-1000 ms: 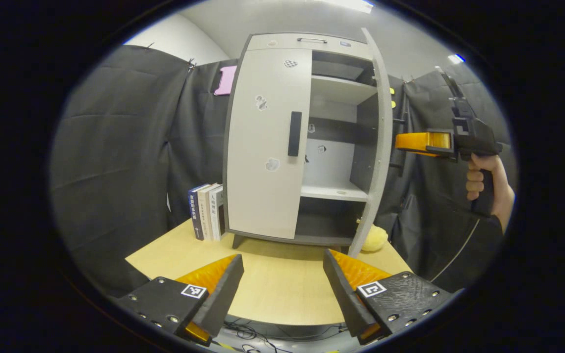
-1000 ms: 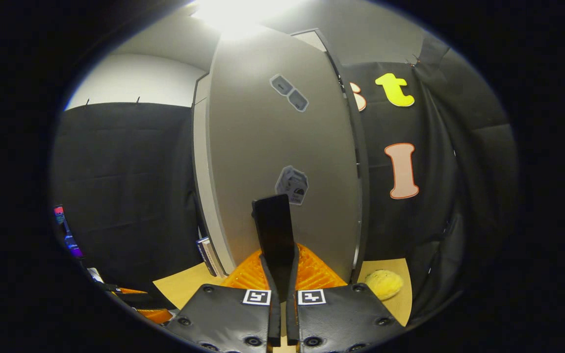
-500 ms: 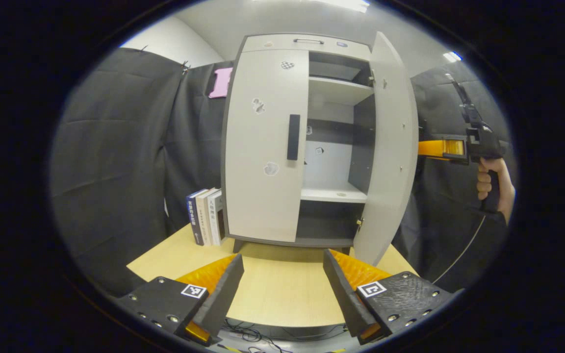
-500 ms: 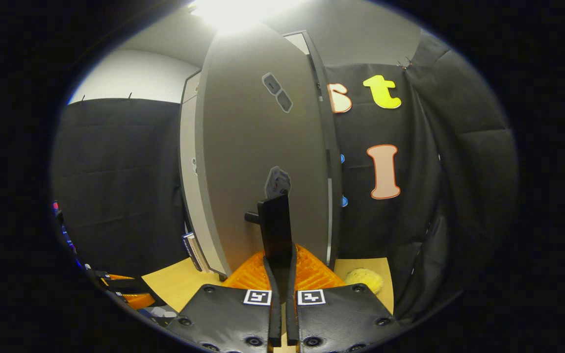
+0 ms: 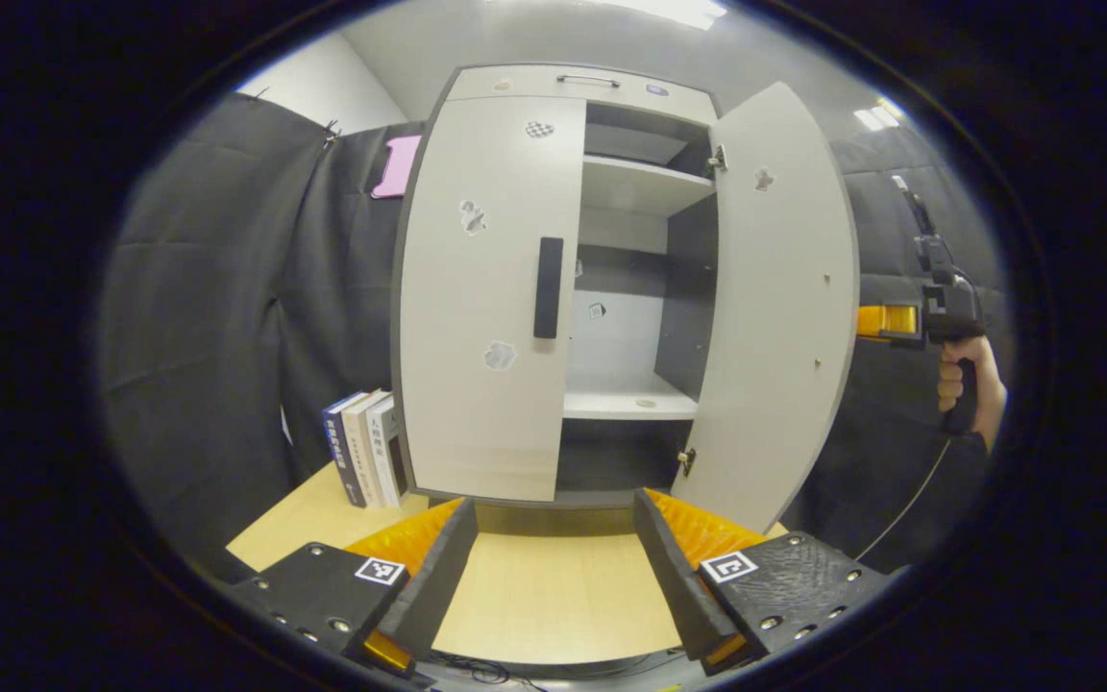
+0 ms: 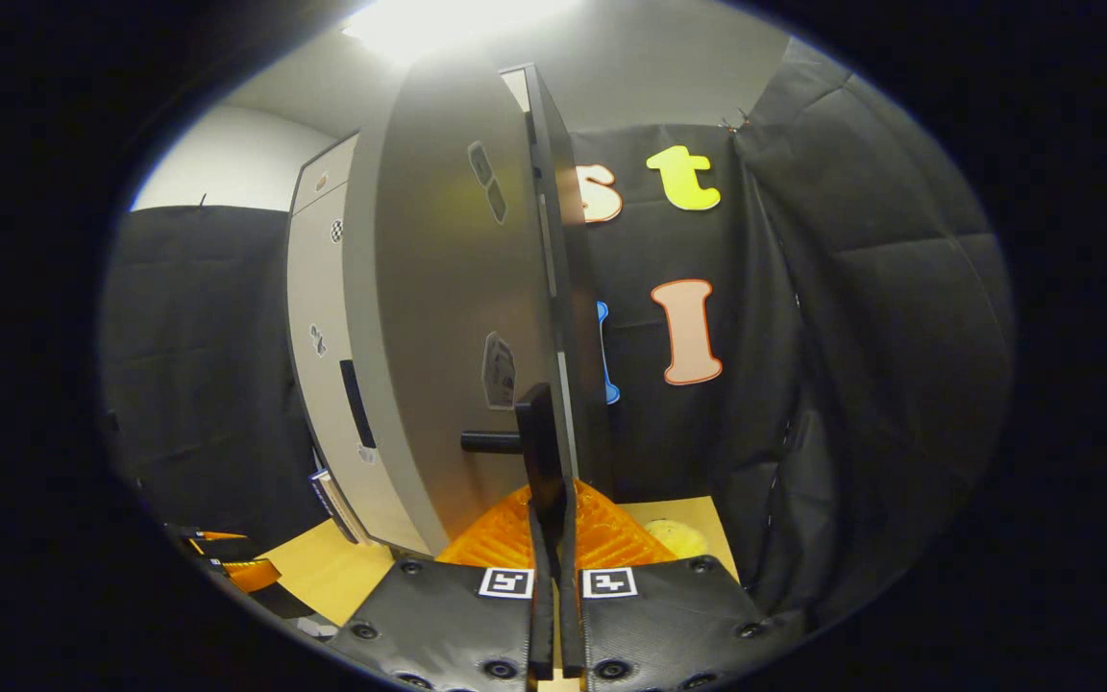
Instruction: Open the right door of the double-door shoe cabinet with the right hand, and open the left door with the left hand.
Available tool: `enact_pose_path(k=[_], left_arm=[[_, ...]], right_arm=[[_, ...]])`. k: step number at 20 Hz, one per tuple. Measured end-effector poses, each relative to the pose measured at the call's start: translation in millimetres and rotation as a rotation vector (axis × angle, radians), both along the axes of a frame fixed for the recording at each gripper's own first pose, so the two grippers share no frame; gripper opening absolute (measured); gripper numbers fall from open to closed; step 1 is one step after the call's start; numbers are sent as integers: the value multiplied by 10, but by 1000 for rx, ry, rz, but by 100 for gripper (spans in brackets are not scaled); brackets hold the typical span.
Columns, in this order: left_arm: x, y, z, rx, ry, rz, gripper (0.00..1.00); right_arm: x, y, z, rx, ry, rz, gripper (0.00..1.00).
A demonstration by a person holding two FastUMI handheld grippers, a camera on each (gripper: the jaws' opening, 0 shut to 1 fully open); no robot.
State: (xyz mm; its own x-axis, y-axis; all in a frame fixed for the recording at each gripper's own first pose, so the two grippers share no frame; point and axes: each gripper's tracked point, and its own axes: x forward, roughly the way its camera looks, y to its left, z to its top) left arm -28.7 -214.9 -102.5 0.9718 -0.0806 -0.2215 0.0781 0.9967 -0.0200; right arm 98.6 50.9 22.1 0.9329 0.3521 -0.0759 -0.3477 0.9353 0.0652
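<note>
Two grey flat cabinet doors: right door (image 5: 776, 308) swung wide, left door (image 5: 477, 298) closed. Your right gripper (image 6: 553, 524) clamps its black bar handle (image 6: 542, 447); your left gripper (image 5: 553, 548) is spread, near the wooden table (image 5: 553, 596). Three upright books (image 5: 366, 447) stand left.

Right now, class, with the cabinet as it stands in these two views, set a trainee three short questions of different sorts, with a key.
1. True or false: the left door of the shoe cabinet is shut.
2. What is the right gripper clamped on? A) the books B) the right door handle C) a shelf
3. Fill in: the books stand on the table to the ______ of the cabinet in the left gripper view.

Key
1. True; only the right door stands open.
2. B, the right door handle.
3. Left. The left gripper hangs open before the cabinet.
</note>
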Motion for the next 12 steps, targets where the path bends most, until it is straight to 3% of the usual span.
enact_pose_path(k=[1, 5, 6, 8, 12], left_arm=[[35, 62, 13, 3, 0, -3, 95], [270, 350, 95, 27, -5, -15, 95], [327, 414, 112, 25, -5, -18, 95], [490, 541, 151, 5, -3, -30, 95], [851, 682, 254, -48, 16, -59, 96]], right_arm=[[10, -59, 2, -16, -5, -21, 1], [-75, -229, -38, -79, -14, -103, 5], [-100, -253, -37, -79, -12, -119, 1], [-174, -243, -15, -51, -25, -146, 4], [-245, -572, 41, -116, -70, -283, 1]])
